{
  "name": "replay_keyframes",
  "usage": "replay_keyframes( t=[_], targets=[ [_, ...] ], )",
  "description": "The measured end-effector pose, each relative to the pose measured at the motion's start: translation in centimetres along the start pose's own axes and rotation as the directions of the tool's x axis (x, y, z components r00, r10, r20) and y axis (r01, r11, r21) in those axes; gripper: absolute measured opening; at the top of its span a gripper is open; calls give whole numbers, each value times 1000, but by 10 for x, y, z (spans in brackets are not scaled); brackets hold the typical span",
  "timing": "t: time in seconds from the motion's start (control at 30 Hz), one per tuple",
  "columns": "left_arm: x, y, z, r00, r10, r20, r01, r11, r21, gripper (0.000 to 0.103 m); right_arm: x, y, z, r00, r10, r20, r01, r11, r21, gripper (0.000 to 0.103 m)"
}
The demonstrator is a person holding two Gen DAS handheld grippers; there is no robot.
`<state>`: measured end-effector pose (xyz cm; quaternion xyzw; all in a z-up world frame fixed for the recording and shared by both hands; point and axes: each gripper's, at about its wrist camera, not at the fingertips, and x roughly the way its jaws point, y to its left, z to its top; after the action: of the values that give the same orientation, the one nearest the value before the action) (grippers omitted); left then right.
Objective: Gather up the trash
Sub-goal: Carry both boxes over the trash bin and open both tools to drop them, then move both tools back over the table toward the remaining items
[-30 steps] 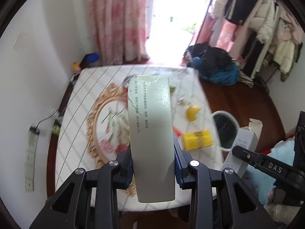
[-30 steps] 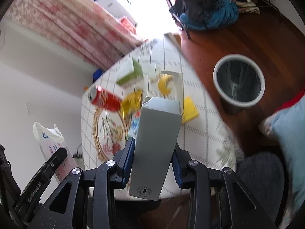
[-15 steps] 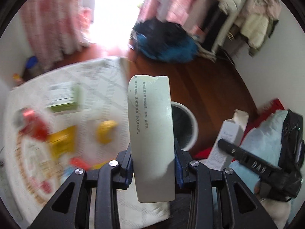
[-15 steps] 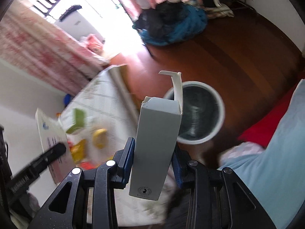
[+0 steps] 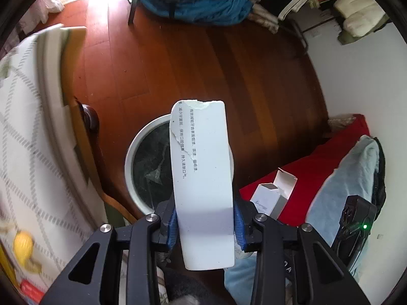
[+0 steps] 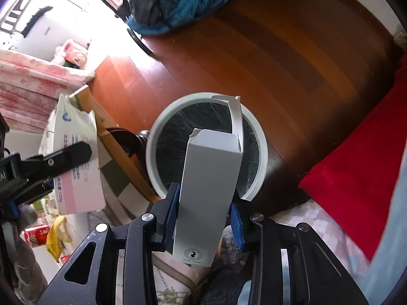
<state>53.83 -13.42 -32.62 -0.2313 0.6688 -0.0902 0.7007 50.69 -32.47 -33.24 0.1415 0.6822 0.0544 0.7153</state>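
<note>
Both hand-held grippers, left and right, clamp my torn paper packet and open carton above the lined wastebasket, poised for dropping.

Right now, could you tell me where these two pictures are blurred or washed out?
Left wrist view: the table at left is motion-smeared; the held carton and bin are sharp. Right wrist view: the window area upper left is blown out white; the held box is crisp.
</note>
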Motion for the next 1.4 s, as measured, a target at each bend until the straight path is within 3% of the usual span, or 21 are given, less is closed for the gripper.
replay_keyframes(
  t=[0.03,0.07,0.1,0.13,0.2,0.27,0.33,0.47,0.67,0.87,1.4],
  targets=[
    [7,-1,5,1000,16,-17,-16,1000,7,49,6,-3,5,1000,3,-7,-3,1000,4,40],
    [9,1,8,999,23,-28,-23,1000,6,79,13,-7,9,1000,-7,-14,7,1000,9,41],
    [13,3,10,999,20,-32,-20,1000,-2,95,19,-11,12,1000,-18,-24,18,1000,13,53],
    [13,6,11,999,23,-26,-23,1000,-6,95,24,-15,14,999,-21,-30,22,1000,18,70],
    [12,10,8,999,50,-19,-50,999,-8,95,29,-23,14,999,-31,-31,32,999,33,81],
    [9,12,1,997,84,0,-84,996,4,95,33,-29,10,998,-41,-44,43,998,37,85],
    [6,11,-8,994,109,13,-109,994,20,95,36,-34,6,997,-64,-46,65,997,33,99],
    [11,7,-7,980,185,68,-188,981,48,95,36,-27,-5,991,-129,-20,129,991,-21,99],
    [2,6,-22,946,292,137,-303,950,70,95,20,-7,-23,975,-221,28,223,970,-92,99],
    [-24,2,-50,911,355,209,-378,922,84,95,-5,2,-38,971,-232,49,236,966,-101,99],
    [-138,-24,-140,827,355,435,-423,903,67,95,-143,34,-112,961,-149,235,180,976,-119,99]
  ],
)
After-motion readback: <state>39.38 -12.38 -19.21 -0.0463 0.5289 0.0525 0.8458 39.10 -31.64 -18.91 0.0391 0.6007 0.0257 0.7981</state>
